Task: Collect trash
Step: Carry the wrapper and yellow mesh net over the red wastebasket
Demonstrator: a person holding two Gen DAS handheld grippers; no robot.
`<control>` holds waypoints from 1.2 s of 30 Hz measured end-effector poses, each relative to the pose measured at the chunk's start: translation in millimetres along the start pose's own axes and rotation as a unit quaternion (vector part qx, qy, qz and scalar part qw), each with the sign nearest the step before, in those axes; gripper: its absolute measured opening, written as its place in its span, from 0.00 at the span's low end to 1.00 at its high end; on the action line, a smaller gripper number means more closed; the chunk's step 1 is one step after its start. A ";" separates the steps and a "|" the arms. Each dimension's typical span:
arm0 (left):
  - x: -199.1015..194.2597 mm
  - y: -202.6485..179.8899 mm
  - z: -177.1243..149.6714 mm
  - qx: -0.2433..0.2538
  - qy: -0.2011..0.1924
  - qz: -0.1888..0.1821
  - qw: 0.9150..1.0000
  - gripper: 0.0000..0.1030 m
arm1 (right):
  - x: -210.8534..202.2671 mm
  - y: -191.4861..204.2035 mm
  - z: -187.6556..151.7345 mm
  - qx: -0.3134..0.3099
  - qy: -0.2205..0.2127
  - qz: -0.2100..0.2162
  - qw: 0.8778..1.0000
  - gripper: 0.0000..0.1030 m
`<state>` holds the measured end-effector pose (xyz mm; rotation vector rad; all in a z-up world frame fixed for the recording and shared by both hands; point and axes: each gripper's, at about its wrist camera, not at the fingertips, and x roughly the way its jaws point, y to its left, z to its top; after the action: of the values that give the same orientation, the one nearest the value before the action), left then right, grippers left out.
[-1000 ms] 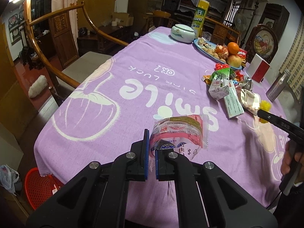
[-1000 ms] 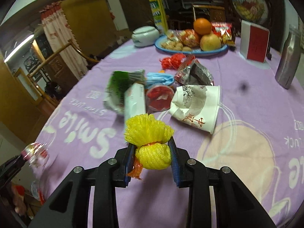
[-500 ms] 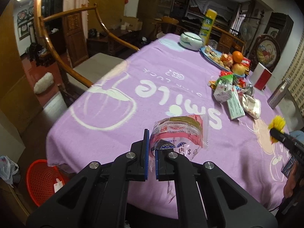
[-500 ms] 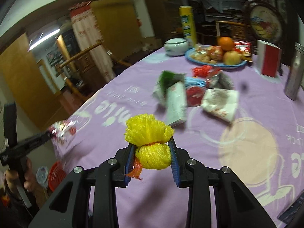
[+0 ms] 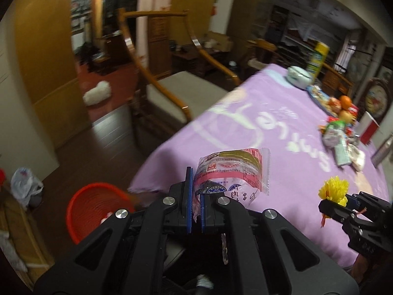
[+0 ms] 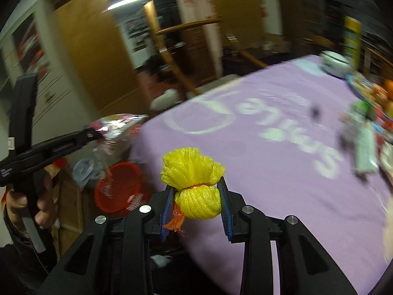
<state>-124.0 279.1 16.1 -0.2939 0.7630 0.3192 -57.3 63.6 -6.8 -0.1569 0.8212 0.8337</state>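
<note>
My left gripper point(image 5: 195, 201) is shut on a clear plastic snack wrapper point(image 5: 231, 174) with red and pink print, held in the air off the table's near corner. My right gripper point(image 6: 196, 206) is shut on a yellow foam fruit net point(image 6: 194, 179) with an orange tie, over the table's edge; it also shows in the left wrist view point(image 5: 334, 191). A red basket point(image 5: 95, 206) stands on the floor below and left of the table corner, and shows in the right wrist view point(image 6: 118, 189). More trash point(image 5: 341, 145) lies on the purple tablecloth point(image 5: 258, 127).
A wooden armchair point(image 5: 172, 83) stands by the table's left side. A fruit plate point(image 5: 336, 103), a white bowl point(image 5: 299, 73) and a yellow can point(image 5: 316, 56) sit at the far end. A white plastic bag point(image 5: 24, 184) lies on the floor at left.
Both grippers have swung left, away from the table middle toward its near corner, each still holding its item. The red basket has come closer and further into view.
</note>
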 end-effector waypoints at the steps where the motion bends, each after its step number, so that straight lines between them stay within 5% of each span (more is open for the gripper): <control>1: -1.1 12.1 -2.6 -0.009 0.002 0.010 1.000 0.06 | 7.0 12.6 2.8 -0.013 0.005 0.008 1.000 0.32; 11: 12.1 124.6 -36.6 -0.103 0.044 0.088 0.990 0.06 | 83.6 126.3 9.8 -0.109 0.077 0.078 0.988 0.32; 27: 62.9 189.9 -67.8 -0.167 0.116 0.115 0.972 0.06 | 182.8 188.2 -10.7 -0.152 0.183 0.076 0.968 0.32; 36: 80.2 203.7 -82.4 -0.182 0.143 0.114 0.966 0.06 | 213.4 182.1 -18.8 -0.151 0.211 0.072 0.963 0.32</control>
<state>-199.4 448.2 -127.0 -0.6106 1.0267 0.6476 -114.1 306.6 -136.4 -0.5665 1.1100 1.0811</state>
